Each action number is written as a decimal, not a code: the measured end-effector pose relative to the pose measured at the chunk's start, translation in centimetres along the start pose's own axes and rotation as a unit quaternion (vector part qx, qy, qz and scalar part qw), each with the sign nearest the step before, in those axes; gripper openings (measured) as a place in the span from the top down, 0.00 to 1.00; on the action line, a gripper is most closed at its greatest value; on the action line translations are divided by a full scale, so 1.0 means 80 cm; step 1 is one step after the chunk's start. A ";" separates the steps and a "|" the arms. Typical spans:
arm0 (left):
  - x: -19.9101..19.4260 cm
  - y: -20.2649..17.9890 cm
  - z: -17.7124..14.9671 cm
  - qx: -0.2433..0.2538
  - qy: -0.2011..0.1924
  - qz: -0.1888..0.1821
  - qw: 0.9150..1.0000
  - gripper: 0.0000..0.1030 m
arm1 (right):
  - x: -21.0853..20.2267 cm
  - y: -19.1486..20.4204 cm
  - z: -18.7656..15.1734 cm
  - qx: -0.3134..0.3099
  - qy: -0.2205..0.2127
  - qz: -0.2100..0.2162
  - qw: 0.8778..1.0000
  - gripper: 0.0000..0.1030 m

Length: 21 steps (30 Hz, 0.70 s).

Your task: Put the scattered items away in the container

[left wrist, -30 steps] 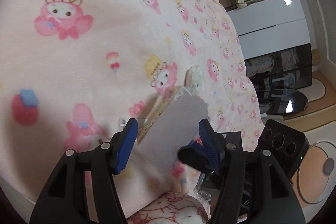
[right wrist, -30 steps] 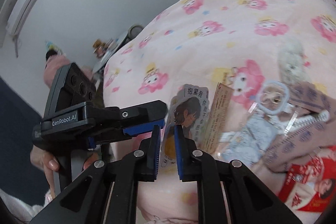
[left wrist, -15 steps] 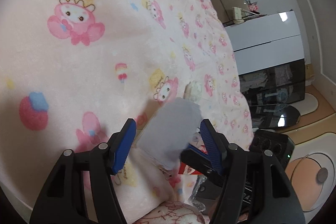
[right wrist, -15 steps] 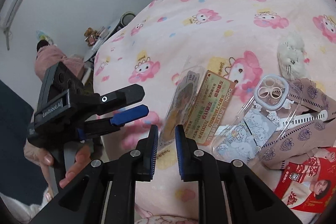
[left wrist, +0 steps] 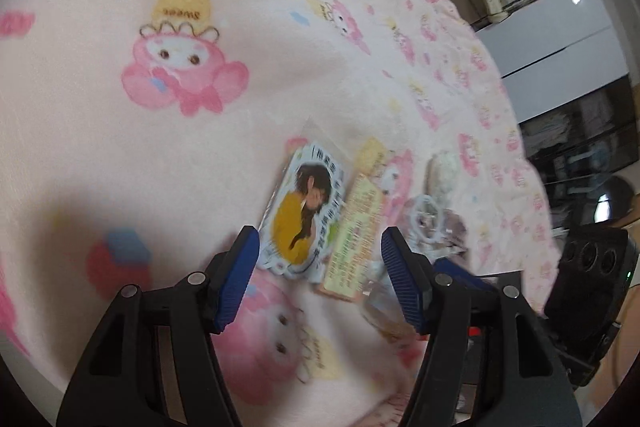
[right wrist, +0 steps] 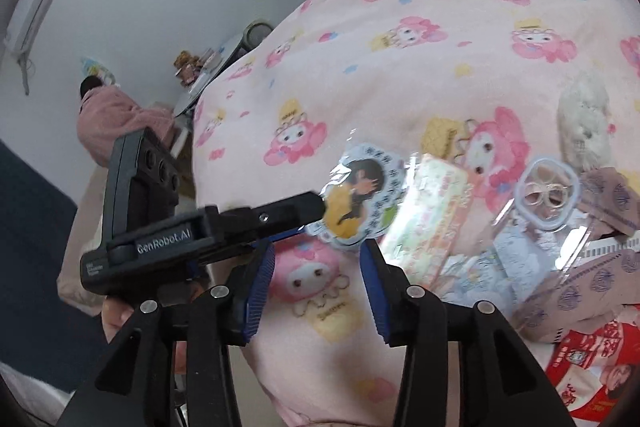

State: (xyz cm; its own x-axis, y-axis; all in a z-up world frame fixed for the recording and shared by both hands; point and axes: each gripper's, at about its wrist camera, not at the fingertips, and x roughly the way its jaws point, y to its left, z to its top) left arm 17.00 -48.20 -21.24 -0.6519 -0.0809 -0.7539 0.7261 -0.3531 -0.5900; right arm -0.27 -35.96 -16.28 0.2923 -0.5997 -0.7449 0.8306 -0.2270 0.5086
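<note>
Both grippers hang over the pink cartoon-print blanket point(right wrist: 460, 75) with their jaws spread wide and nothing between the blue pads; the left gripper point(left wrist: 320, 275) sits low at the near edge of the bed, and in the right wrist view one of its black fingers lies across the lower left corner of the character card point(right wrist: 362, 197); whether it touches the card I cannot tell. The right gripper point(right wrist: 318, 291) is just short of that same card, above a bare patch of blanket; the card lies flat, face up, a figure in yellow on it. Just beside it to the right lies a pale printed ticket point(right wrist: 432, 219), its edge close against the card; beyond that, a clear phone case point(right wrist: 536, 223) rests partly on a brown patterned pouch point(right wrist: 592, 267) with a white zip. A small white plush toy point(right wrist: 584, 123) sits further back, near the pouch; a red packet point(right wrist: 592, 367) lies at the near right corner, its upper edge under the pouch. No container shows in either view.
</note>
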 end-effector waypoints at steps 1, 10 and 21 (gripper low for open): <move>0.004 -0.001 0.003 0.010 -0.001 0.015 1.000 0.38 | 0.004 -0.010 0.002 0.007 0.002 -0.035 0.999 0.61; 0.063 -0.002 0.023 0.039 0.030 0.071 0.996 0.54 | 0.071 -0.079 0.011 0.086 0.078 0.007 0.993 0.57; 0.014 -0.010 0.003 0.027 0.038 0.004 0.999 0.91 | 0.077 -0.077 0.014 0.078 0.076 -0.001 0.994 0.57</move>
State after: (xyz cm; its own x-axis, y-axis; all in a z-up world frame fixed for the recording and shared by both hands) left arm 15.66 -48.22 -21.54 -0.6255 -0.0134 -0.7801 0.7174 -0.4029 -0.5683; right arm -4.11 -39.14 -23.46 0.3692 -0.4791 -0.7963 0.7505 -0.3517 0.5596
